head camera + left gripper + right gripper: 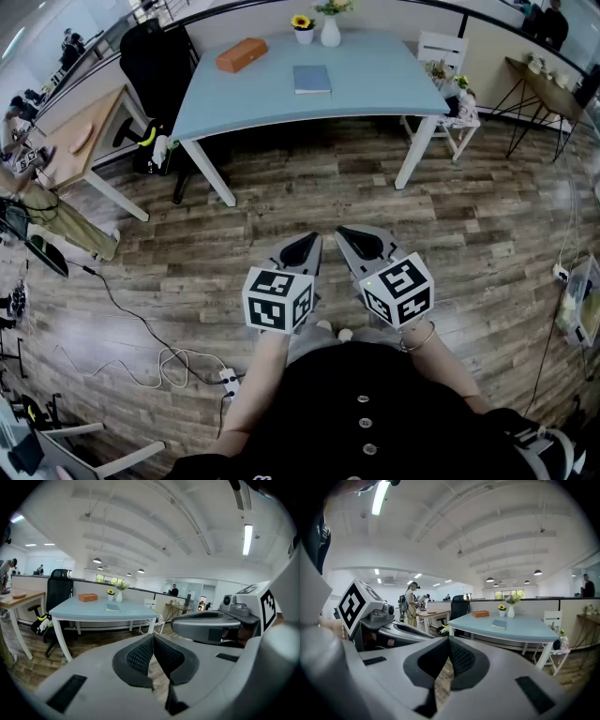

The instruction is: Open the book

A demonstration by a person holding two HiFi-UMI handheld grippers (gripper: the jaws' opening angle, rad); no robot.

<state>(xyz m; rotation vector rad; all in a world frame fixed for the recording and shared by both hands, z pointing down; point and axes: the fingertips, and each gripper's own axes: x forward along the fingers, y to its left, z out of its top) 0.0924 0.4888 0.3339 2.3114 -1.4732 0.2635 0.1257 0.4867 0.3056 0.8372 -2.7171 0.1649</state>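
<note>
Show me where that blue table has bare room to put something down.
The table is bare along its front edge, in front of the box and the book, and over its whole right end, right of the book. The back middle is crowded: a flower pot and a vase stand close together.

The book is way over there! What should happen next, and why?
Probably step toward the table first: the closed book lies far ahead, while the left hand-held gripper and right hand-held gripper hang shut over the floor, touching nothing.
</note>
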